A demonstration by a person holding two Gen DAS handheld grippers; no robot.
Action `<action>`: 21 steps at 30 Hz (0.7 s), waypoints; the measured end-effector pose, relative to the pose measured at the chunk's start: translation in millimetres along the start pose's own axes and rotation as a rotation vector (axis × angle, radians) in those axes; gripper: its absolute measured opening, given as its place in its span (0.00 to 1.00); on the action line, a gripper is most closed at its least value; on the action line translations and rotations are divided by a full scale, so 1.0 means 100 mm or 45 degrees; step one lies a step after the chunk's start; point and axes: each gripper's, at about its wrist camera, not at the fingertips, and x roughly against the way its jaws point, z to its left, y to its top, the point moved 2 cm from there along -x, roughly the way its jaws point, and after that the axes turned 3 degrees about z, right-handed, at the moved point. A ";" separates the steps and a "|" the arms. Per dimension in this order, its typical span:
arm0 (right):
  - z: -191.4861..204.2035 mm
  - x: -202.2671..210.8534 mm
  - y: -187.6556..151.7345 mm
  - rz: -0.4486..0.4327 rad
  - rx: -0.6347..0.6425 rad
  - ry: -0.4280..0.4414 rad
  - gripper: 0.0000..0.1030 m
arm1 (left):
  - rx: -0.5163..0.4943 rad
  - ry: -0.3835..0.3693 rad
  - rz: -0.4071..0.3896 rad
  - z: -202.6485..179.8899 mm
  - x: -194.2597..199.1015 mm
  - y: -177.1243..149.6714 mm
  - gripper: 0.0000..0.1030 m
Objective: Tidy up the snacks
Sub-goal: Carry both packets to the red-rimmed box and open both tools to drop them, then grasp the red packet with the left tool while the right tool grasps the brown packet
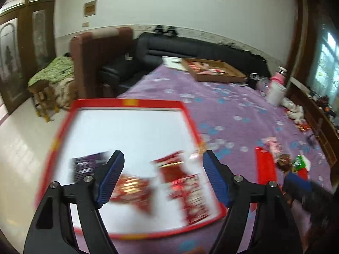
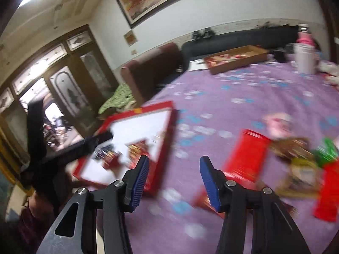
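The left claw (image 1: 163,177) stands wide with nothing between its blue pads. Directly under and ahead of it lies one red-rimmed tray (image 1: 129,102) with a white floor, holding three packets: a dark purple packet (image 1: 86,165) behind the left pad, a red-and-gold packet (image 1: 133,192) just inside that pad, and a longer red packet (image 1: 182,182) toward the right pad. All three are smeared by motion blur.

The right claw (image 2: 173,177) is likewise spread wide and carries nothing. It hangs over the purple flowered cloth of the bench (image 2: 222,97), with the tray off to its left and partly behind its left pad. To its right stands one red box (image 2: 245,154), and past that a loose heap of snacks (image 2: 300,160) in brown, green and red; blur prevents a count of them.

Farther ahead of both claws, one brown cardboard tray (image 2: 254,58) with red and pink items sits at the far edge of the bench, and one white cup (image 2: 305,59) stands to its right. One dark sofa (image 1: 190,46) runs behind.

Only the right wrist view shows the other claw's black arm reaching over the tray. Only the left wrist view shows the tray's contents whole.
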 end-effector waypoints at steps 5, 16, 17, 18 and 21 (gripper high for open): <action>-0.34 0.42 -0.30 -0.022 -0.048 -0.126 0.51 | -0.147 0.100 0.004 -0.53 -0.41 0.00 0.75; -0.62 0.57 -0.57 0.084 0.052 -0.254 0.56 | -0.298 0.213 0.223 -0.49 -0.63 -0.19 0.76; -0.61 0.52 -0.57 0.100 0.087 -0.257 0.56 | -0.288 0.185 0.237 -0.44 -0.59 -0.22 0.76; -0.62 0.45 -0.55 0.125 0.124 -0.266 0.56 | -0.288 0.160 0.250 -0.41 -0.55 -0.25 0.76; -0.64 0.30 -0.48 0.161 0.194 -0.302 0.56 | -0.331 0.180 0.168 -0.44 -0.34 -0.30 0.76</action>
